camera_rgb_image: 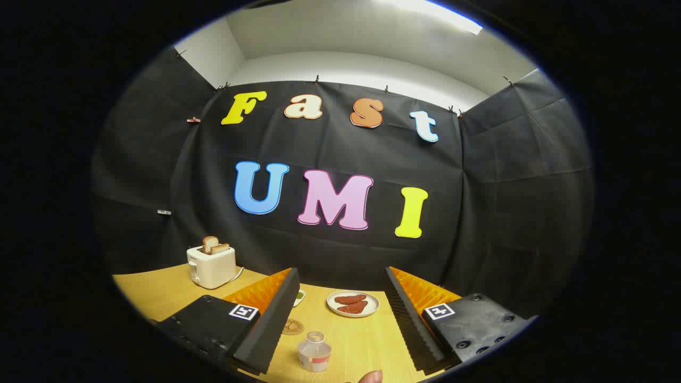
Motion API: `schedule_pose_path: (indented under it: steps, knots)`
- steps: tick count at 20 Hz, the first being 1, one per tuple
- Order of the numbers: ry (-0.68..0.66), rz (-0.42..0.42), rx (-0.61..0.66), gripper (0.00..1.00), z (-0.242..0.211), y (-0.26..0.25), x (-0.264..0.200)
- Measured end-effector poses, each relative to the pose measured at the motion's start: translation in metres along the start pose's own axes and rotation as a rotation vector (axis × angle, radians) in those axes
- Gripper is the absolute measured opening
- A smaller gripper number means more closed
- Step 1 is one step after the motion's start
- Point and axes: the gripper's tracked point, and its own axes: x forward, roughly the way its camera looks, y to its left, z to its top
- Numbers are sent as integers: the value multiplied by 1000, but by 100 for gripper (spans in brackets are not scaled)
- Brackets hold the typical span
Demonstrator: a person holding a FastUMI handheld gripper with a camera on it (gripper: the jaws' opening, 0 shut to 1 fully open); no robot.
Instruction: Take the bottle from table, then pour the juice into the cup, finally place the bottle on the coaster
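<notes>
Clear plastic, the bottle stands near us on the desk between our wide-open fingers; likely light and slippery, so we should grip its body.

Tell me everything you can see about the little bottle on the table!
The bottle is small and looks like clear plastic, with a round body, a short neck and an open mouth without a cap. A pale label with a red band wraps its lower part. It stands upright on the yellow wooden table, between the open fingers of the gripper, which do not touch it. A round coaster lies just beyond it, and a fingertip shows close by. How much juice is inside is hard to tell.
</notes>
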Motion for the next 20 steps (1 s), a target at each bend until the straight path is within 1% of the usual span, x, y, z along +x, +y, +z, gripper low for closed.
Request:
schedule_pose_path:
  steps: [13,17,20]
  knots:
    - [-13,8,-5,97,3,0,-10]
    - [-45,19,11,97,4,3,-13]
    - [-65,42,25,97,-3,11,-14]
